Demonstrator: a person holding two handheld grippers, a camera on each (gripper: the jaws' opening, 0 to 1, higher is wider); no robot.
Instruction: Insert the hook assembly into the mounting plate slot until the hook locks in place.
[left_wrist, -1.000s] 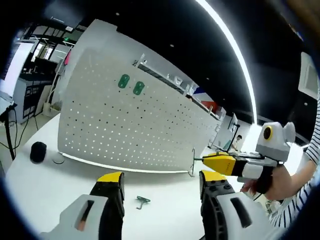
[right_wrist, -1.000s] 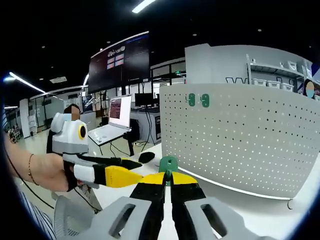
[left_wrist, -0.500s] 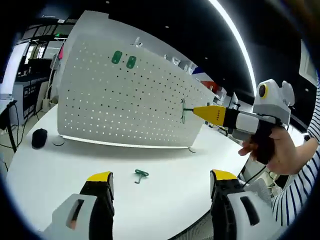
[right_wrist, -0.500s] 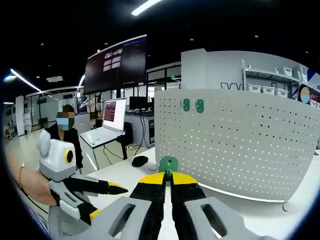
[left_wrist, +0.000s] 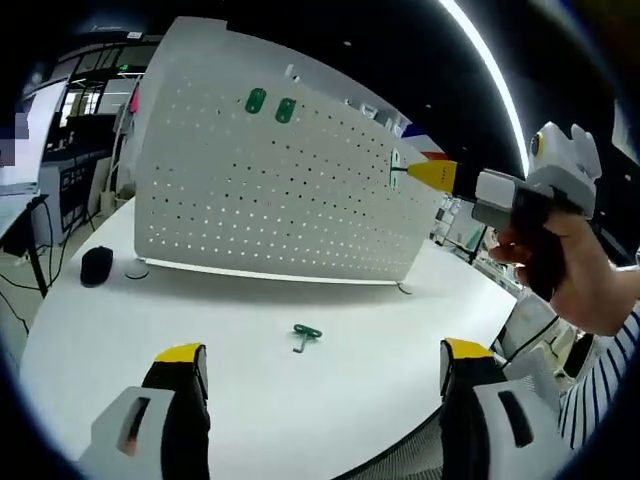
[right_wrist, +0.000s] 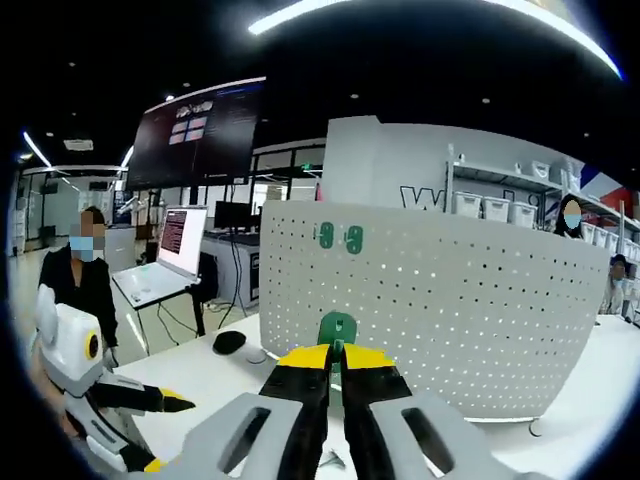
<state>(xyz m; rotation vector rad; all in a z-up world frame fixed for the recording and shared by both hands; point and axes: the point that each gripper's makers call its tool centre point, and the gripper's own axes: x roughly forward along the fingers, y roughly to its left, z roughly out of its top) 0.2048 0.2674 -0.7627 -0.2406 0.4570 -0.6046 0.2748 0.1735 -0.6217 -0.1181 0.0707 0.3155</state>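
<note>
While the left gripper (left_wrist: 320, 365) hangs low over the near edge of the round white table (left_wrist: 250, 330), its yellow-tipped black jaws stand wide apart and released, with nothing between them. Ahead of it a small green metal hook (left_wrist: 305, 335) lies flat on the table, roughly midway between the near edge and the foot of the upright white perforated mounting plate (left_wrist: 270, 190). Two green oval hook plates (left_wrist: 270, 105) sit side by side near the top edge of that plate, toward its left corner as the left gripper view has it. A dark round puck-like object (left_wrist: 96, 265) rests on the table beyond the plate's left end.

From the right of the left gripper view the right gripper (left_wrist: 415, 172) reaches in, carried in a person's hand (left_wrist: 570, 270), its yellow tip level with the upper right part of the plate; whether it touches the plate cannot be told. In the right gripper view the same gripper's jaws are clenched on a green hook assembly (right_wrist: 337, 328), whose rounded head stands just above the jaw tips, in front of the plate's lower middle. At the lower left of the right gripper view the left gripper shows beside the table edge
</note>
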